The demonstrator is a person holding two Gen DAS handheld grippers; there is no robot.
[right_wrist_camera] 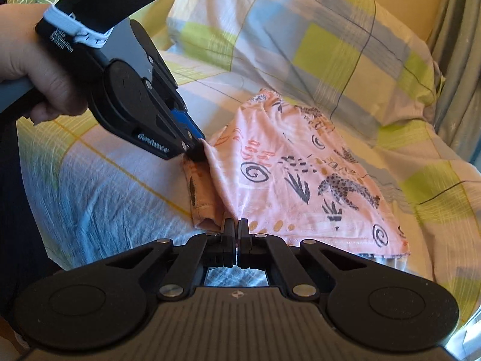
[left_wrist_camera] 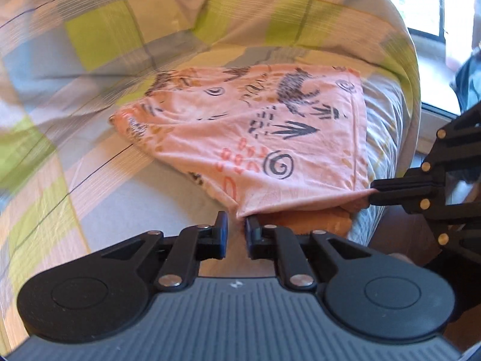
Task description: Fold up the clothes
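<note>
A bed covered by a checked sheet [left_wrist_camera: 99, 36] in green, blue, cream and grey fills both views. A matching pillow [right_wrist_camera: 300, 39] lies at its far end. Daylight enters through a window [left_wrist_camera: 421, 0] beside the bed, above a brown floor [left_wrist_camera: 399, 234].

The garment [left_wrist_camera: 258, 126] lay on the bed [left_wrist_camera: 168, 198] near its front edge, a pillow [right_wrist_camera: 300, 30] behind it, both tools at its near edge.

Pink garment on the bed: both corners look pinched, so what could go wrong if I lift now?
1. The left hand-held gripper holds only the very tip of the pink garment; it may slip out.
2. The right hand-held gripper may have pinched only the top layer, so the folded layers beneath could fall open.
</note>
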